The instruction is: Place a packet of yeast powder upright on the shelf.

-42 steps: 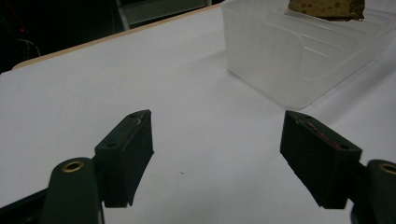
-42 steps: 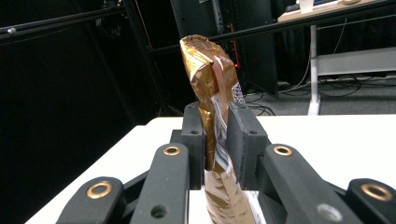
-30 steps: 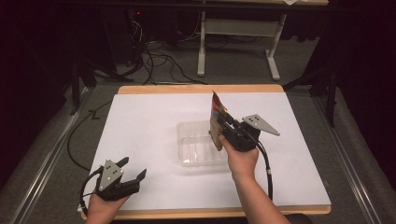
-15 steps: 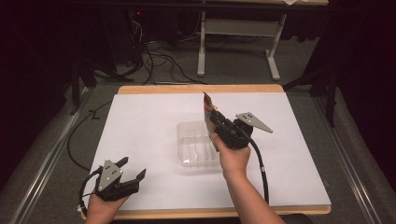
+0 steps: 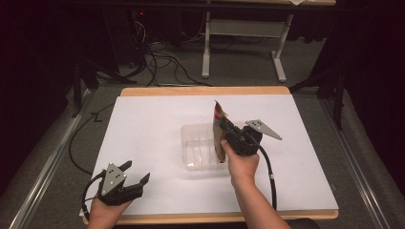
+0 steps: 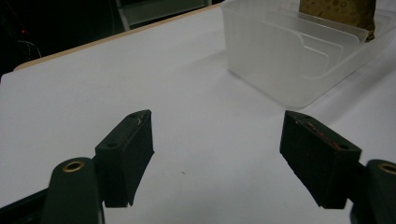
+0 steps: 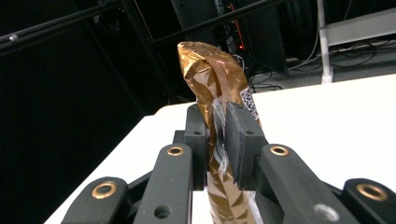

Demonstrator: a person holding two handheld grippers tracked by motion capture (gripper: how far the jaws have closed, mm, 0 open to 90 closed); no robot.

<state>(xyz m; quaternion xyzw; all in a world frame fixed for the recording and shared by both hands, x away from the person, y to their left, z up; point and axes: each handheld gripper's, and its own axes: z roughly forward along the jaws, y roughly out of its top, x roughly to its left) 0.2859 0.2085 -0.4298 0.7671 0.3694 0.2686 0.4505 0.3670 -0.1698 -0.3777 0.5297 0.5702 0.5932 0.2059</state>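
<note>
Right gripper (image 7: 215,135) clamped on gold foil packet (image 7: 219,93), jaws just been closing, held upright over clear tub (image 5: 200,152); left gripper (image 6: 229,149) idle, open. Probably light, crinkly, slippery; best pinched mid-body.

glossy crinkled gold foil packet (image 7: 219,88), frosted translucent plastic container (image 6: 289,60), matt white table sheet (image 5: 157,119), pale wood edge (image 5: 205,90)

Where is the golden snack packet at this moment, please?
In the high view the golden snack packet stands on edge over the right end of the clear plastic tray, mid-table, clamped between the fingers of the right gripper.
</note>
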